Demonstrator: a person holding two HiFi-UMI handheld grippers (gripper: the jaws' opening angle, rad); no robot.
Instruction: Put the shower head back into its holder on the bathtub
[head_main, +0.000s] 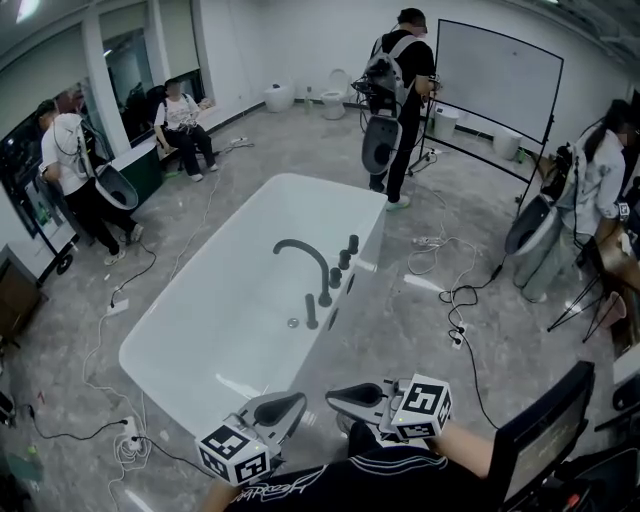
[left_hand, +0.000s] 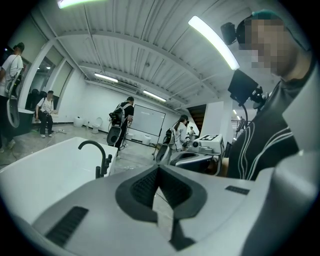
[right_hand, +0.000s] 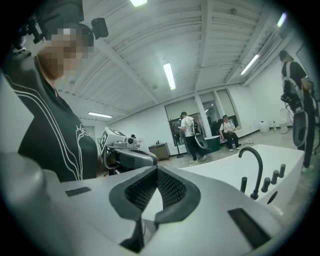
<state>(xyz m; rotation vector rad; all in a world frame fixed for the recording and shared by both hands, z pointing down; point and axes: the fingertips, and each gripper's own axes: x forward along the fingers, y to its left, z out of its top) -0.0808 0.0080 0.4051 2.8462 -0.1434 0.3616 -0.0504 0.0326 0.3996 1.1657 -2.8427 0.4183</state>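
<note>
Jaws on the left hand-held gripper (head_main: 297, 402) and right hand-held gripper (head_main: 336, 396) are sitting closed and empty. Reaching unopened risks knocking the shower head (head_main: 311, 311), seemingly standing beside the faucet (head_main: 322, 270) on the tub (head_main: 240, 290) rim.

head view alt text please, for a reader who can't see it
A white freestanding bathtub with a dark arched faucet on its right rim fills the middle of a room. At the bottom edge the left tool and right tool are shut and empty, tips facing each other. Other people stand or sit around.
</note>
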